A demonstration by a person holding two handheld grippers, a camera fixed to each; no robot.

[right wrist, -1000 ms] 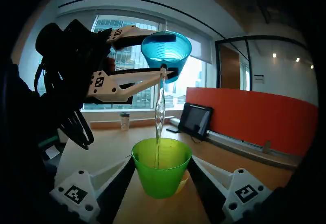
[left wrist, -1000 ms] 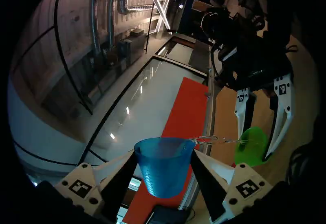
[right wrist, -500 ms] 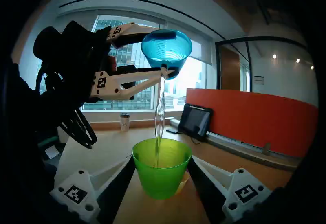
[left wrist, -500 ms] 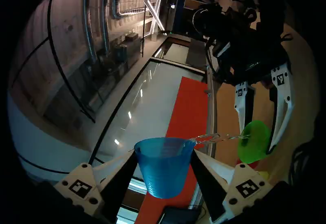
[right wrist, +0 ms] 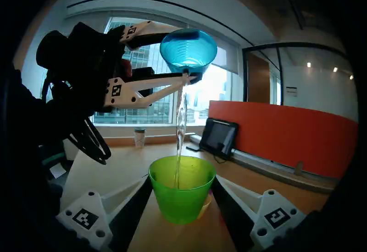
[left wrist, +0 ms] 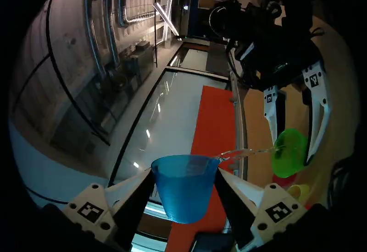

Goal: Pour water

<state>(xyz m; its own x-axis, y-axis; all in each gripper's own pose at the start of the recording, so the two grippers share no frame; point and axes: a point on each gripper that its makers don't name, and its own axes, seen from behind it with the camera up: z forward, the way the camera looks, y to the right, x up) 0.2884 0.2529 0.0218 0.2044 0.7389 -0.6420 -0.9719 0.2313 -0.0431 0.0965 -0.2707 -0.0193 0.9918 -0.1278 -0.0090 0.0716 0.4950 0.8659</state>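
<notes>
Left gripper [left wrist: 183,173]: both fingers are closed against the sides of a blue plastic cup [left wrist: 185,189], which sits between the fingertips directly ahead of the camera. In the right gripper view this cup is tipped well over, its mouth turned down and toward that camera, above and ahead of the right gripper. Right gripper [right wrist: 181,184]: both fingers clamp a green plastic cup [right wrist: 181,196], held upright between the fingertips with its mouth open upward. A thin stream of water [right wrist: 180,123] leaves the lower lip of the blue cup and falls into the green cup; it lands inside the rim, left of centre. The two cups are apart, joined by the stream alone. In the left gripper view the right gripper and its green cup appear ahead and to the right, with the water arcing across to them. Below the right gripper lies a wooden table [right wrist: 114,166]. Ahead and to the right of it, a tablet [right wrist: 220,138] stands propped against an orange partition [right wrist: 293,137]. Ahead and to the left, a paper cup [right wrist: 140,136] stands on the ledge under the window [right wrist: 147,110]. A small yellow object [right wrist: 206,204] shows just behind the green cup; its kind cannot be determined.
</notes>
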